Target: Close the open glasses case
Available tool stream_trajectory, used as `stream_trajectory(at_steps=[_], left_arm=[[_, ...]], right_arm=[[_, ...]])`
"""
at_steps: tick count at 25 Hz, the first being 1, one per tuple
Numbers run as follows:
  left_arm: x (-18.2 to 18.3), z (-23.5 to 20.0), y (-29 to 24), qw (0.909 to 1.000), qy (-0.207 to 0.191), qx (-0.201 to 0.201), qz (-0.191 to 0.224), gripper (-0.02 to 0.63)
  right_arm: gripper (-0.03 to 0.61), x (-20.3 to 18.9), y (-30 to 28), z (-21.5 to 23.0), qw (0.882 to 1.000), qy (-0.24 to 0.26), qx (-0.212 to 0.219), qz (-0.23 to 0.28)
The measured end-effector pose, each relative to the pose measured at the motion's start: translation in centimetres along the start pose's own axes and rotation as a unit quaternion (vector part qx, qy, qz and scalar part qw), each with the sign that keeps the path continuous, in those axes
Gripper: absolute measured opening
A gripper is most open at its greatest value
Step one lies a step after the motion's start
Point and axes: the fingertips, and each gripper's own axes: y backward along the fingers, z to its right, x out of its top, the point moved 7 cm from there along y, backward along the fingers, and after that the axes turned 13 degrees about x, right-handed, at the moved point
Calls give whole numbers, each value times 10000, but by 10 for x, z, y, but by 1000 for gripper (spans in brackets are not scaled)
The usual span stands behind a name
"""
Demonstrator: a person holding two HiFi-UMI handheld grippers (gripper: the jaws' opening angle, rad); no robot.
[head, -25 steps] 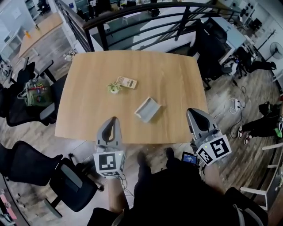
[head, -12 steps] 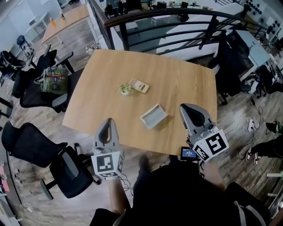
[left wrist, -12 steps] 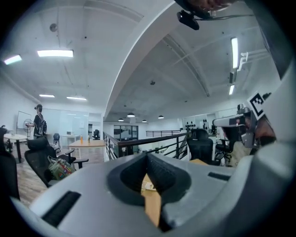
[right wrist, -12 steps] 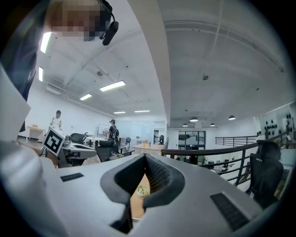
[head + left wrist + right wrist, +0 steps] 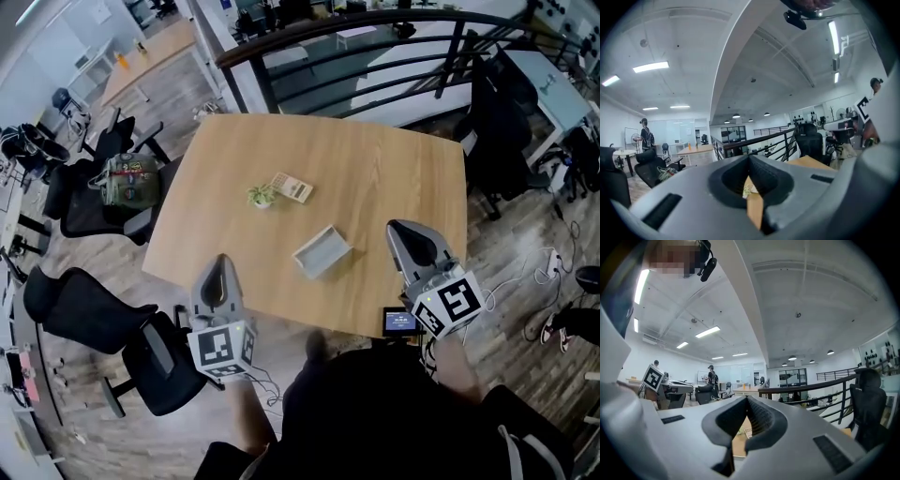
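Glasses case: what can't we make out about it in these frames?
- Head view: the glasses case lies open but is too small to show whether anything is inside or where its hinge runs.
- Left gripper view: the case is hidden behind the left gripper body; only a sliver of table shows between its fingers.
- Right gripper view: the same, hidden behind the right gripper.

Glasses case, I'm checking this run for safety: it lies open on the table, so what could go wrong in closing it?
1. The case lies loose on the smooth table; a push may slide it instead of folding it shut.
2. Pushed away, it could hit the plant behind it.
3. The left gripper and right gripper are both shut and apart from it, so neither can yet steady it.
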Motion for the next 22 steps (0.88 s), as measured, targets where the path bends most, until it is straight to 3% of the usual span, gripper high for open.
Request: stream_trajectory(at_steps=[5,12,18,22], left_arm=[[1,2,8,10000,-24,58,2,0],[-3,-13,28,9995,26,330,-13,0],[-11,-27,47,9982,146,582,-93,0],[-18,-36,62,9965,223,791,-177,0]], right_arm=[[14,-5,-5,0,9999,13,144,-32],[14,-38,-38,-16,9947,302,839,-520],[15,-105,-84,-22,9709,736,1669,-1553],[15,-146,-109,-25,9546,857,1935,-2095]])
